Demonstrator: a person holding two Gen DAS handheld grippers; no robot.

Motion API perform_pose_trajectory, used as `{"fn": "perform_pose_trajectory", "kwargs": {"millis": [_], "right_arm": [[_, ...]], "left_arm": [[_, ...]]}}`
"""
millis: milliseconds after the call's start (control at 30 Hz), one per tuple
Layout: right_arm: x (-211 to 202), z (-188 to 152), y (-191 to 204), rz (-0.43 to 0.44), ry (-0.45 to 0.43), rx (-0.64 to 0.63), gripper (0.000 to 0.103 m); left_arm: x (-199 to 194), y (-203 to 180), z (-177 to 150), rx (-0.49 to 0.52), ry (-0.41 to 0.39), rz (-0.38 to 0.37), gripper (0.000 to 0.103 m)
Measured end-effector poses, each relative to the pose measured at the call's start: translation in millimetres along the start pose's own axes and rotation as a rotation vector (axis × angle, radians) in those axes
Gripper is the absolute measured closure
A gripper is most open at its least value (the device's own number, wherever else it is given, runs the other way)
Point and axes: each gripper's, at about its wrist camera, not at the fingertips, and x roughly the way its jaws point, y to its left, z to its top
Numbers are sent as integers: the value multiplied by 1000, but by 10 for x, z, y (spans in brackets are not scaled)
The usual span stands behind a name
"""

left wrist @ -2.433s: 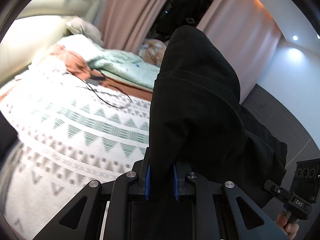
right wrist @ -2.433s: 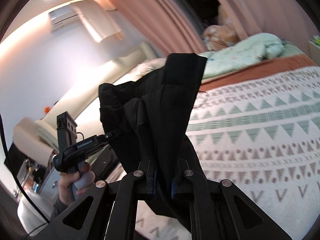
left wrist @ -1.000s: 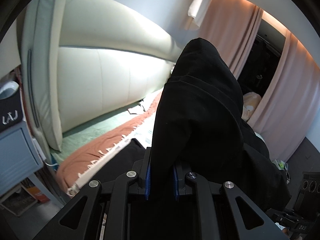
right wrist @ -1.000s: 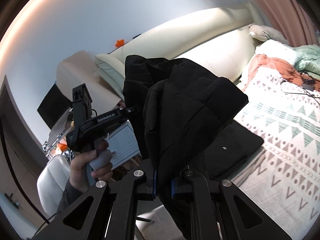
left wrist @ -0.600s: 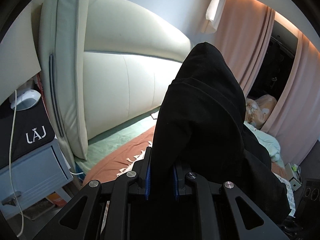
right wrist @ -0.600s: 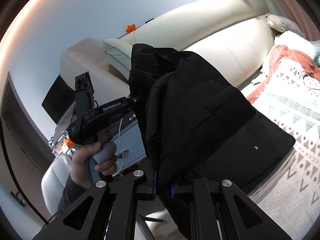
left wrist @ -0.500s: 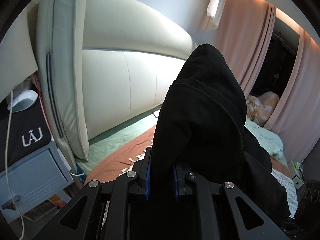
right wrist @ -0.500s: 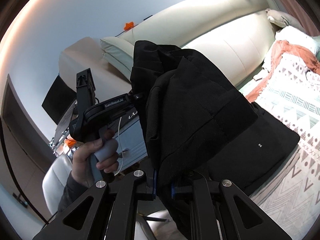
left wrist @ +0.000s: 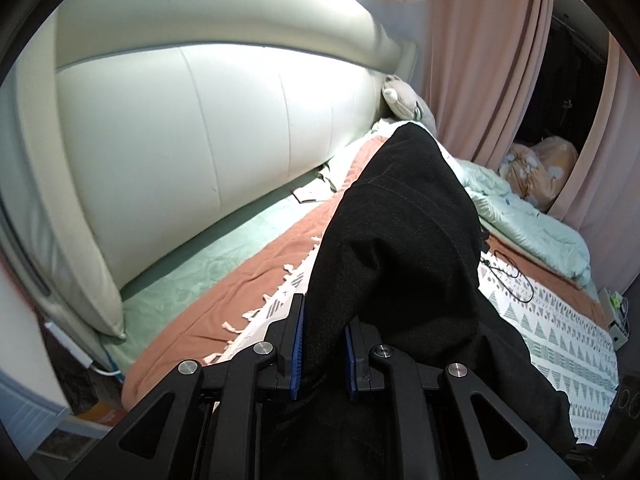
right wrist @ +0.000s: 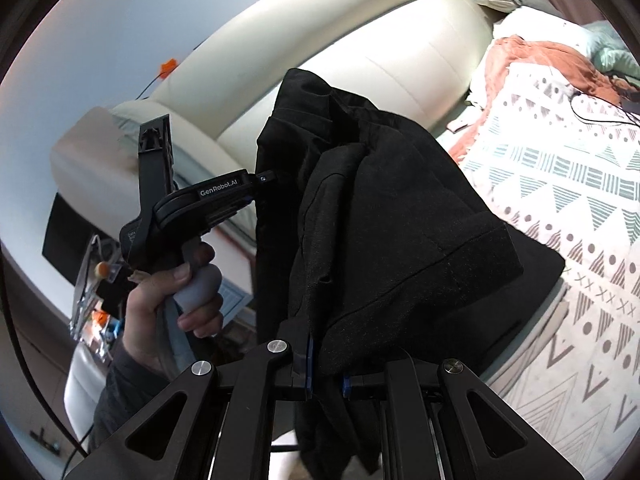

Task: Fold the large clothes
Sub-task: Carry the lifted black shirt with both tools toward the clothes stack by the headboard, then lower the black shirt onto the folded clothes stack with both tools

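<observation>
From the left wrist, a big cream headboard (left wrist: pixel 180 140) stands behind a bed (left wrist: pixel 560 320) with a triangle-pattern blanket. The left gripper (left wrist: pixel 323 354) is clamped on the black garment (left wrist: pixel 400 248), which bunches up over the fingers, above the bed.

From the right wrist, the bed lies to the right. The right gripper (right wrist: pixel 326 372) pinches the same garment just beside the left one, so the cloth hangs bunched, not spread.

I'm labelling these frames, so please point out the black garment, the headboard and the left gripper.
black garment (left wrist: pixel 404 240): left wrist view, on the bunched cloth.
headboard (left wrist: pixel 168 132): left wrist view, on a padded panel.
left gripper (right wrist: pixel 262 186): right wrist view, at its fingertips pinching the cloth.
</observation>
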Motion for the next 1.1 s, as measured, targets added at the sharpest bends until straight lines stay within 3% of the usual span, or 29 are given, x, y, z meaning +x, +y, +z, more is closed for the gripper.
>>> {"fn": "perform_pose_trajectory", "kwargs": {"millis": [267, 333, 400, 500, 567, 633, 667, 933, 1100], "right_arm": [[243, 26, -802, -44, 23, 117, 93], [392, -26, -1025, -70, 54, 153, 93], [531, -97, -1246, -116, 82, 184, 93], [605, -147, -1443, -139, 97, 207, 93], [616, -161, -1477, -139, 100, 205, 93], [624, -167, -1434, -150, 100, 190, 93], [629, -164, -1406, -155, 98, 185, 93], [677, -144, -1402, -185, 108, 174, 93], [683, -152, -1410, -194, 114, 177, 92]], "left_arm": [[846, -228, -46, 92, 116, 77, 84], [932, -193, -104, 88, 131, 133, 77], [907, -79, -150, 50, 124, 157, 77], [756, 146, -259, 20, 143, 154, 72], [560, 250, -361, 10, 121, 165, 47], [302, 422, -507, -25, 82, 174, 30], [188, 510, -581, -45, 69, 169, 27], [-456, 1015, -1160, -159, 48, 153, 23], [-594, 1206, -1433, -260, 40, 138, 13]]}}
